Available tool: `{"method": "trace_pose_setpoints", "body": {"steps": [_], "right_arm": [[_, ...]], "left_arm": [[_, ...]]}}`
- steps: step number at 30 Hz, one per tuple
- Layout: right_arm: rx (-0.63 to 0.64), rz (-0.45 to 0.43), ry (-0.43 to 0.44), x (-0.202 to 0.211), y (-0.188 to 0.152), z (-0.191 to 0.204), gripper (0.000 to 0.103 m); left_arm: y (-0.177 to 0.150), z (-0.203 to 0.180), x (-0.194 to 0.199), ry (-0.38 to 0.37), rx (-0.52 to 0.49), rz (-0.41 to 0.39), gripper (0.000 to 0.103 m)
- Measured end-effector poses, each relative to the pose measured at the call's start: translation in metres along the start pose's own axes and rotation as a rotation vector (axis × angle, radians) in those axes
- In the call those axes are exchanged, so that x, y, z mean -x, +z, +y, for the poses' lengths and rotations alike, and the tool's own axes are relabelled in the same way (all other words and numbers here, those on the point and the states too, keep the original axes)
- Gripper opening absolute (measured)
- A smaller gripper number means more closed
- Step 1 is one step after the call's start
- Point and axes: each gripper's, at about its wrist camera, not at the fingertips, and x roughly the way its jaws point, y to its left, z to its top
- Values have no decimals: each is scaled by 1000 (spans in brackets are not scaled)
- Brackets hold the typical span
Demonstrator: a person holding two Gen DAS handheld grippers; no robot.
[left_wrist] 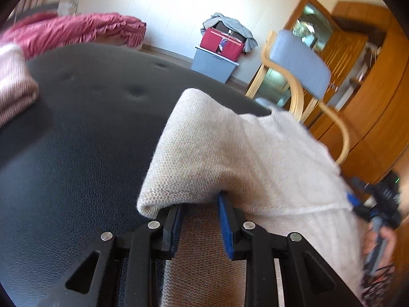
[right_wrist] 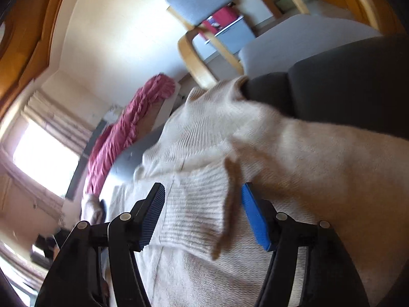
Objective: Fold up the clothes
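cream sweater [left_wrist: 230, 138] | knitted, ribbed hem, bunched | on black cushion [left_wrist: 76, 140]

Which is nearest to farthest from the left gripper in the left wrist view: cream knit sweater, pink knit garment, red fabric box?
1. Cream knit sweater: at the left gripper, fold over its fingertips.
2. Pink knit garment: far left, on the black leather surface.
3. Red fabric box: across the room, by the wall.

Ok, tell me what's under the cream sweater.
The cream sweater lies on a black leather seat, which shows to its left and beyond it. Whatever sits directly beneath the knit is covered, and its right side hangs past the seat edge.
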Motion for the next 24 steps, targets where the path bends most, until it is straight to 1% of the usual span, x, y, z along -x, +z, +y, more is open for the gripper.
{"method": "trace_pose_setpoints", "body": {"steps": [1,2,3,4,5,7,12,15,18,21,24], "right_arm": [[33,10,2,-3,-3,7,65],[63,21,6,-6,-6,13,62],[84,43,20,-9,-9,15,41],[103,63,29,-12,-12,17,13],[114,73,8,-15,-14,17,8],[135,58,-44,-15,-15,17,6],[127,-75,-135,14,-3,11,5],[114,-81,-187,13,-1,5,5],[89,-31,-204,2,-2,-4,5],[84,-19,-206,-1,-3,-8,5],[80,-18,-207,-1,-3,-8,5]], "left_arm": [[0,1,0,-9,9,-1,26],[0,0,0,-8,9,-1,26],[1,0,-1,-7,8,-1,26],[1,-1,-1,-6,8,-2,26],[1,-2,-1,-5,8,-2,26],[1,-3,-1,-4,6,-3,26],[1,0,-1,-23,23,-8,26],[1,3,0,-32,33,-13,26],[1,6,1,-44,52,-11,26],[4,7,5,-51,65,-1,26],[5,3,19,11,33,-43,25]]}}
